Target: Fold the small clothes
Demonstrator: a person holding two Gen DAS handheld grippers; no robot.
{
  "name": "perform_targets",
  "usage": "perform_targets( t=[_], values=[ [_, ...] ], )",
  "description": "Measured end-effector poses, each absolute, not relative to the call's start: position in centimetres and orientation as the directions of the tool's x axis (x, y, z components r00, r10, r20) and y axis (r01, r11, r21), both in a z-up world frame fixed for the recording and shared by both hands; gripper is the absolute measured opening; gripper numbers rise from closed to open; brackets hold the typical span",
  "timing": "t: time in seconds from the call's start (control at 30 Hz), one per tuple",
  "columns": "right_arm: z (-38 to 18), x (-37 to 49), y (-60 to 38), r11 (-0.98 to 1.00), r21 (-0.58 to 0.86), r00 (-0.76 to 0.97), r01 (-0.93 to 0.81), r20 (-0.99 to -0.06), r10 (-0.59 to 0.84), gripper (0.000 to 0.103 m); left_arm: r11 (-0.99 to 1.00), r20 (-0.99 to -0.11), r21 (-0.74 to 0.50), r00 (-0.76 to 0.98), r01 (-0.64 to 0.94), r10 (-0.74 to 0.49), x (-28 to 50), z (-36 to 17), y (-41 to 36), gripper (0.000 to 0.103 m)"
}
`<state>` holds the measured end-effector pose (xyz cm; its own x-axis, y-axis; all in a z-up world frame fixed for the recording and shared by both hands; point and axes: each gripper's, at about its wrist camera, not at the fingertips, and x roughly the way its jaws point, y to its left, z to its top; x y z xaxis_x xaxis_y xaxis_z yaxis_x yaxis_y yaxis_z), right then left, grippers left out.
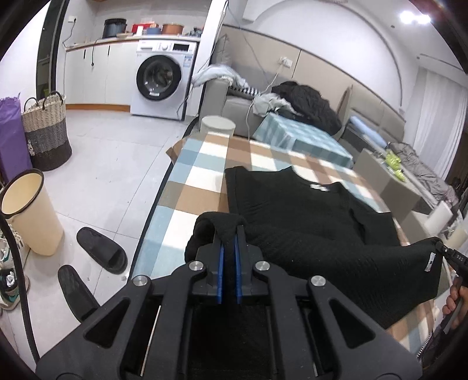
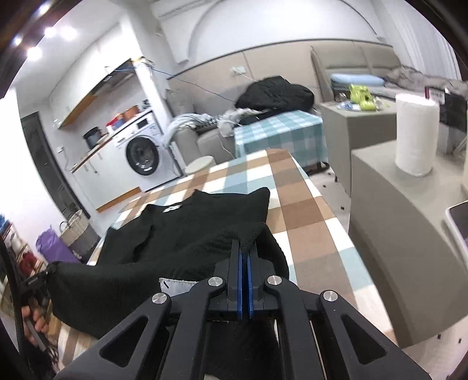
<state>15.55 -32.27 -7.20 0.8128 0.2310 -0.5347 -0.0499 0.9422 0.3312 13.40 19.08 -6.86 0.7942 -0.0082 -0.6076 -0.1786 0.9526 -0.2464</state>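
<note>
Garment (image 1: 307, 222) hem pinched, both tongs (image 1: 229, 233) (image 2: 243, 248), table (image 1: 199, 187) edge nr.

My room looks bright, with round white ceiling lamps (image 1: 415, 17) making glare spots near the top corners of both views. I see walls and the checked brown, blue and white tablecloth (image 2: 295, 204) bend near the dark round edges. Far things look a bit blurry, and the black knitted top (image 1: 307, 216) is too dark to show much.

No text reads clearly; the small white label (image 1: 319, 187) at the neck of the black knit garment (image 1: 307, 222) is blurred; its white side tag (image 1: 429, 261) likewise.
</note>
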Motion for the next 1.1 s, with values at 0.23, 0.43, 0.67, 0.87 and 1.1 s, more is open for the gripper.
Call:
perform_targets(
  t=[0.23,0.43,0.67,0.87,1.1],
  values=[
    [-10.6,21.6,-31.9,0.945,0.322,0.738,0.059,-0.652,0.176,0.003,0.941,-0.699,-0.251,0.715,-0.228,-0.014,18.3,-10.9,19.8,0.004],
    [-12.9,20.9,-32.3,0.937,0.337,0.668,0.088,-0.718,0.195,0.045,0.945,-0.741,-0.249,0.670,-0.212,-0.045,18.0,-12.7,19.1,0.031],
    [-14.4,19.3,-30.9,0.954,0.296,0.631,0.049,-0.749,0.200,0.046,0.968,-0.771,-0.197,0.635,-0.152,-0.057,18.5,-14.6,16.5,0.034],
    [-15.0,19.7,-29.5,0.959,0.282,0.614,0.009,-0.759,0.217,0.034,0.977,-0.779,-0.162,0.626,-0.142,-0.038,18.4,-15.2,15.6,0.012],
    [-15.2,19.0,-29.1,0.961,0.275,0.608,-0.011,-0.762,0.224,0.031,0.979,-0.777,-0.155,0.628,-0.131,-0.039,16.6,-15.2,15.5,0.010]
  ],
)
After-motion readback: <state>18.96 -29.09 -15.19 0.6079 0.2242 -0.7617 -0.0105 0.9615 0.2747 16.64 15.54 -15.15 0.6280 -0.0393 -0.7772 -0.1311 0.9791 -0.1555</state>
